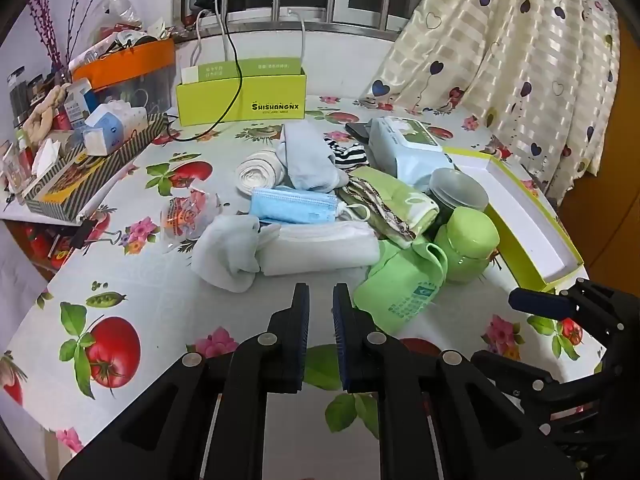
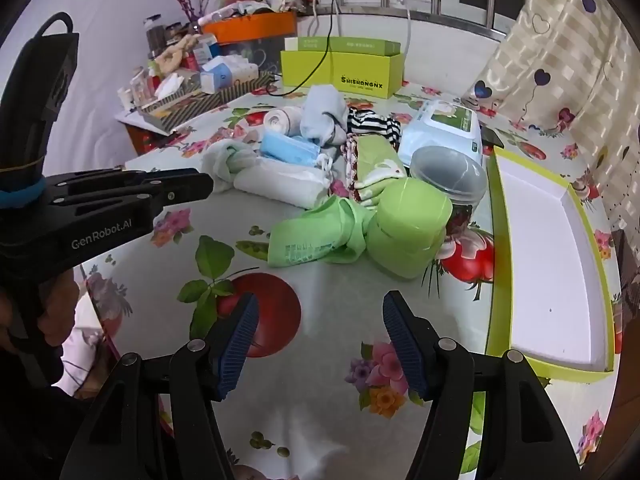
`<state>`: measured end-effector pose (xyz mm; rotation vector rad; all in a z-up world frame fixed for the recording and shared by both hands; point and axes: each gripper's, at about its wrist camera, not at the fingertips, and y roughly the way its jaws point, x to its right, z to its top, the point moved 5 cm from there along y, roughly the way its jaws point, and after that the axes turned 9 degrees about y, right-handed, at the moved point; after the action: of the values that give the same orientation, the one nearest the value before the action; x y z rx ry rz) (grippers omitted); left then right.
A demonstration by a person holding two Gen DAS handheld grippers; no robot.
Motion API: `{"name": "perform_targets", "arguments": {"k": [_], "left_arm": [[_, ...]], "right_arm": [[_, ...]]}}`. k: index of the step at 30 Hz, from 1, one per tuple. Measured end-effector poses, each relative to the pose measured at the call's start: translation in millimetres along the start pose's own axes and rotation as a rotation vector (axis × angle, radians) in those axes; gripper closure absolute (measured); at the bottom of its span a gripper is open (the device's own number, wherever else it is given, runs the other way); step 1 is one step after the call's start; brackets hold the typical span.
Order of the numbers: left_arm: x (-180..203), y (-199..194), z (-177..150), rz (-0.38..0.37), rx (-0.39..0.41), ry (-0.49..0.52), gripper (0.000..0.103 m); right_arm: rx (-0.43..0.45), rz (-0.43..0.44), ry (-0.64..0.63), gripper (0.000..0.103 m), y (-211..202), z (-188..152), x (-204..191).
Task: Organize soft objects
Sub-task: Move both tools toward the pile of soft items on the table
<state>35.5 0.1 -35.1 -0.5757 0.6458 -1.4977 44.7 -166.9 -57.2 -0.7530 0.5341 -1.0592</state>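
Soft pile heaped on the tabletop (image 1: 160, 300) just left of and behind the light-green jar (image 1: 468, 244): green cloth pouch (image 1: 400, 280) touching the jar's left side, small print on it too fine to read. Further left of the jar, a folded white towel (image 1: 320, 250) and a rolled pale-blue cloth (image 1: 228, 256). Behind these, a blue face mask (image 1: 292, 204), a white roll (image 1: 256, 172) and a striped cloth (image 1: 348, 152), the last mostly buried. Green patterned towel (image 1: 396, 200) behind the jar, partly covered. Clear lidded jar (image 1: 456, 190) directly behind the green one, lower half hidden. Wipes pack (image 1: 404, 148) further back, label illegible.

Right of the jar, a shallow yellow-green tray (image 2: 552, 260), white inside, nothing in it. Far behind the jar, a yellow-green box (image 1: 240, 100) printed "SHISHANGNX"; smaller line beneath unreadable.

Left gripper (image 1: 321, 292) in front of the jar and to its left, jaws drawn nearly together with a slim gap, pinching nothing. "GenRobot.AI" legible on its body in the right wrist view; holding hand mostly cut off there. Right gripper (image 2: 320, 300) in front of the jar, jaws spread wide, nothing between.
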Motion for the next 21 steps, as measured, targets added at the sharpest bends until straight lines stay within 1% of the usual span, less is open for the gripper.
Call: {"name": "perform_targets", "arguments": {"k": [8,9,14,16,21], "left_arm": [[1,-3,-3,0.011,-0.001,0.000,0.091],[-7,-1,-8,0.007,-0.007,-0.003,0.091],[-10,-2,-15,0.004,-0.016,-0.007,0.091],[-5,2,-5,0.008,-0.031,-0.013,0.091],[-4,1,-6,0.012,-0.030,-0.008,0.091]], "right_arm": [[0.018,0.019,0.004,0.038,-1,2,-1],[0.018,0.021,0.004,0.038,-3,6,-2],[0.030,0.030,-0.001,0.038,-3,9,-5],[0.038,0.033,-0.002,0.037,-4,8,-6],[0.044,0.044,-0.005,0.037,-4,8,-9]]}}
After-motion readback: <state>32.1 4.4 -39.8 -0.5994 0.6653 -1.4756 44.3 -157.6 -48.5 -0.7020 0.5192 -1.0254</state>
